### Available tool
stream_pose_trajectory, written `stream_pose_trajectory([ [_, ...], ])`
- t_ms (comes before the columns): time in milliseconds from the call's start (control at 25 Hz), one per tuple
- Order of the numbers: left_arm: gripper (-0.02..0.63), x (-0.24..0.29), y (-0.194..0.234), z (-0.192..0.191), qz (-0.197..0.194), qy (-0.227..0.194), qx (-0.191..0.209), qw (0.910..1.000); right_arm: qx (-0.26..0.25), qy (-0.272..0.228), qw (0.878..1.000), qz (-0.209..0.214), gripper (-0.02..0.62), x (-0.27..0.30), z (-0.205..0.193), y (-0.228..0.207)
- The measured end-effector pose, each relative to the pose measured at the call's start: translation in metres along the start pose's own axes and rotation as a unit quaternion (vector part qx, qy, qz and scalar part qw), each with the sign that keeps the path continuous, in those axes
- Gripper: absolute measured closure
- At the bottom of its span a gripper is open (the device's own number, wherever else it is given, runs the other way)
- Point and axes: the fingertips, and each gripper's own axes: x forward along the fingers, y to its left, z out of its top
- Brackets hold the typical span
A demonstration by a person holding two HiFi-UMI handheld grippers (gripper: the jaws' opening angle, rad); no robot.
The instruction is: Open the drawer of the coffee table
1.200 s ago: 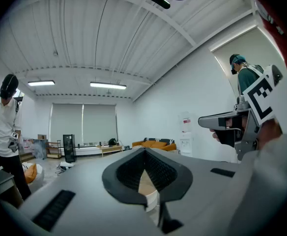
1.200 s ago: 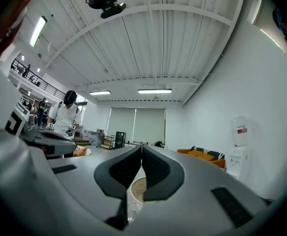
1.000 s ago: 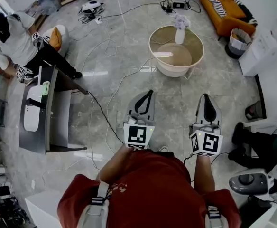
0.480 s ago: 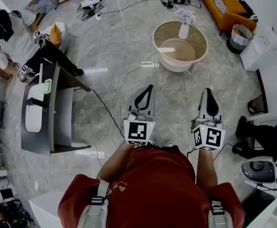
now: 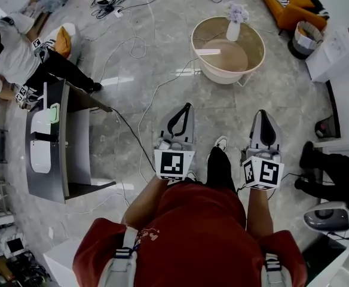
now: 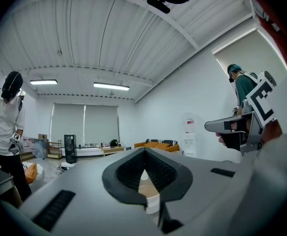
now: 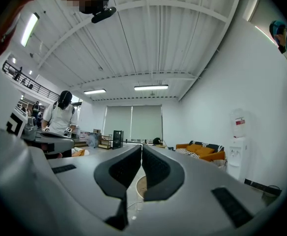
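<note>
The round coffee table (image 5: 228,49) stands on the grey floor (image 5: 132,100), ahead of both my grippers and well apart from them. I cannot make out its drawer from here. A white vase of flowers (image 5: 235,24) sits at the far edge of its tabletop.

My left gripper (image 5: 188,107) points level toward the table, its jaws closed tip to tip with nothing between them. In the left gripper view (image 6: 144,154) the table (image 6: 147,182) shows through the gap beneath the tips. My right gripper (image 5: 264,114) is held beside it, also closed and empty (image 7: 141,149).

Cables (image 5: 156,94) trail across the floor. A dark desk (image 5: 61,154) stands to the left, with a person (image 5: 19,52) beyond it. An orange sofa (image 5: 282,8) is at the far right.
</note>
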Motion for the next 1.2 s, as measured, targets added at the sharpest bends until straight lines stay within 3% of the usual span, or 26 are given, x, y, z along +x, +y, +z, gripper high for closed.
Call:
stream_pose_trajectory([
  [160,0.592,0.045,0.002,-0.01,0.001,0.029,-0.009,0.9995,0.014,0.001,1.0,-0.001,0.572,0.044,-0.015,-0.022],
  [360,0.592,0.121,0.006,-0.008,0.002,0.025,-0.008,0.9996,0.031,-0.005,1.0,0.001,0.572,0.113,-0.021,-0.059],
  [720,0.592,0.249,-0.007,-0.007,-0.008,0.036,-0.013,0.9992,0.016,-0.01,1.0,0.019,0.572,0.216,-0.016,-0.128],
  [920,0.592,0.286,0.01,-0.021,-0.02,0.039,-0.018,0.9989,0.009,-0.001,1.0,0.019,0.572,0.254,-0.028,-0.124],
  [1200,0.592,0.311,0.044,-0.024,-0.044,0.032,-0.021,0.9983,0.019,0.003,1.0,-0.015,0.572,0.291,-0.036,-0.105],
])
